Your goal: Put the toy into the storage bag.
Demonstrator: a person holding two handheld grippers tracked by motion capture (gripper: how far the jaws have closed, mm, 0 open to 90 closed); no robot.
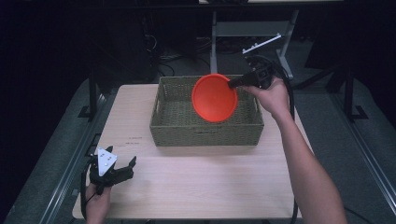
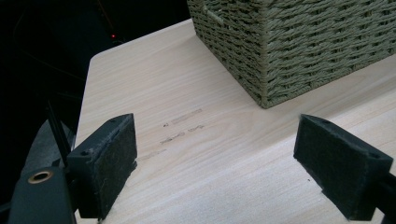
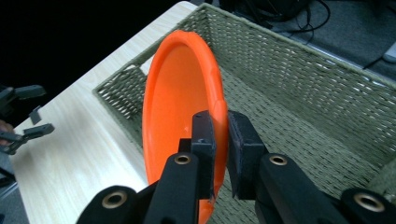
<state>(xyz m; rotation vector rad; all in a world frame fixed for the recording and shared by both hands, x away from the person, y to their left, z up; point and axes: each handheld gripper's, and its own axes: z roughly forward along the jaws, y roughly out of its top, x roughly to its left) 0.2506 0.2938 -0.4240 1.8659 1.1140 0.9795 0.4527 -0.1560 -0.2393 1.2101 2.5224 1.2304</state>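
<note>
An orange plastic bowl (image 1: 214, 98) hangs tilted on edge over the woven green basket (image 1: 177, 126), held above its open inside. My right gripper (image 1: 232, 84) is shut on the bowl's rim at its right side; in the right gripper view the rim of the bowl (image 3: 180, 98) sits pinched between the two black pads of the right gripper (image 3: 222, 135). My left gripper (image 1: 131, 165) rests open at the table's near left corner, nothing between its pads (image 2: 109, 158), facing the basket's corner (image 2: 280, 56).
The light wooden table (image 1: 196, 186) has bare room in front of the basket and to its left. Faint marks on the table top (image 2: 182, 126) lie ahead of the left gripper. Metal stand legs and cables (image 1: 261, 42) stand on the floor beyond the table.
</note>
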